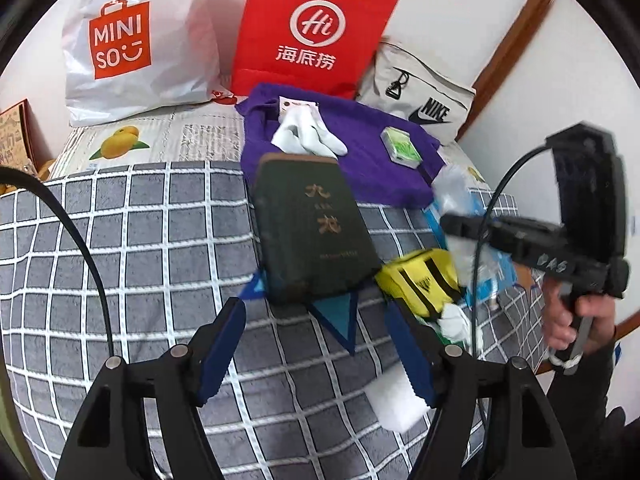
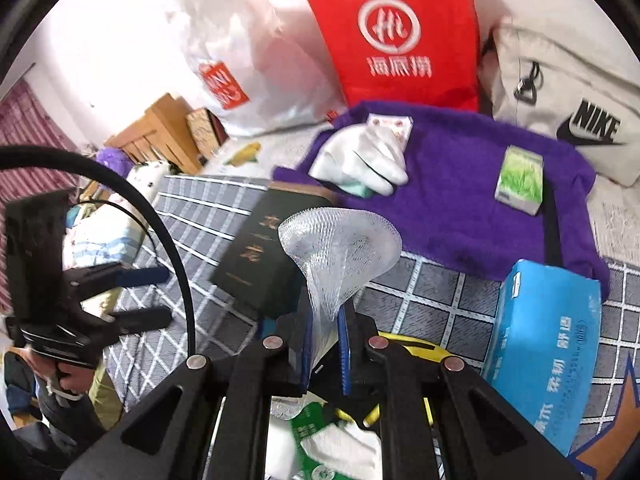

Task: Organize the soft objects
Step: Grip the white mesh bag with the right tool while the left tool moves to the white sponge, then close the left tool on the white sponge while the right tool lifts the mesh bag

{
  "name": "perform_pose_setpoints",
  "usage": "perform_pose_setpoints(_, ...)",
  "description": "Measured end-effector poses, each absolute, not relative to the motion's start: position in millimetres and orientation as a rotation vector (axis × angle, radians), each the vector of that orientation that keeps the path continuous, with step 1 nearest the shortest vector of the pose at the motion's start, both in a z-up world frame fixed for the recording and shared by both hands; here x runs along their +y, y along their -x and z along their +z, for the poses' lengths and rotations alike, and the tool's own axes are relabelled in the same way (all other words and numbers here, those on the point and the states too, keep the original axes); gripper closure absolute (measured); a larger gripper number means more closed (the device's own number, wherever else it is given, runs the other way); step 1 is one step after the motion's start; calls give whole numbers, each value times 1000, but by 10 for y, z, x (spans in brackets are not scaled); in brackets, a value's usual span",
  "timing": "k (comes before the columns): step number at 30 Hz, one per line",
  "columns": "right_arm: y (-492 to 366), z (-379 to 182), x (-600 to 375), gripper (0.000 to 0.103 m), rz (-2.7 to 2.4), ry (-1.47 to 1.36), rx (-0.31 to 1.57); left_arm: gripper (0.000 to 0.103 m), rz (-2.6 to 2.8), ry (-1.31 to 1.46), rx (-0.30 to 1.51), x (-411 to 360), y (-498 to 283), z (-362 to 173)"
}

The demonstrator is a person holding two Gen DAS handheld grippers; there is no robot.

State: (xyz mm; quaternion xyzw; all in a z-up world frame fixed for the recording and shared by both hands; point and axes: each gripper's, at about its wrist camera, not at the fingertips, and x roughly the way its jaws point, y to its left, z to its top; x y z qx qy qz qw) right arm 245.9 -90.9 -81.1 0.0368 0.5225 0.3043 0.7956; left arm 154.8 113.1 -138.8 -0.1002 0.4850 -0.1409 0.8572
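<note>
Right hand-held gripper (image 2: 323, 354) is pinching the narrow end of a clear foam net sleeve (image 2: 340, 248), its blue pads pressed together on the mesh, which flares out into a funnel above the fingertips. Left hand-held gripper (image 1: 316, 354) stands spread over the grey checked blanket (image 1: 132, 248), with nothing between its pads; a white foam block (image 1: 394, 404) lies just beside its right finger.

Three bags stand against the wall beyond both tools: a white shopping bag (image 1: 140, 40), a red paper bag (image 1: 316, 28) and a pale sports bag (image 1: 420, 92); what they contain cannot be seen. A blue tissue box (image 2: 544, 352) sits to the right of the right hand-held gripper, closed as far as can be told.

Straight ahead of the left hand-held gripper lies a dark green book (image 1: 316, 232), resting partly on a blue star-shaped mat (image 1: 340, 320). Beyond the book spreads a purple fuzzy cloth (image 2: 460, 208), carrying a white glove (image 2: 360, 160), a small card pack (image 2: 390, 124) and a small green box (image 2: 520, 180). A yellow pouch (image 1: 420, 284) lies right of the book, near the left tool's right finger, with another white glove (image 1: 454, 320) just behind it. The book stands between the left hand-held gripper and the purple cloth.
</note>
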Motion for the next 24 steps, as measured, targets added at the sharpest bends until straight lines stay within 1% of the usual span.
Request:
perform_pose_setpoints(6,-2364,-519,-1022,92,666,-137,1041,32,-294,205,1047,1048,-1423,-1448)
perform_pose_setpoints(14,-2118,-341,-1256,92,633,-133,1009,31,-332,168,1054,852,-1246,-1475)
perform_pose_setpoints(19,-1874,-234,-1516,92,599,-133,975,22,-419,116,1044,562,-1144,-1533)
perform_pose_setpoints(21,-1792,-249,-1597,92,577,-125,977,19,-453,85,1025,436,-1094,-1557)
perform_pose_setpoints(24,-1678,-311,-1699,92,560,-117,986,18,-471,-5,1003,249,-1025,-1609)
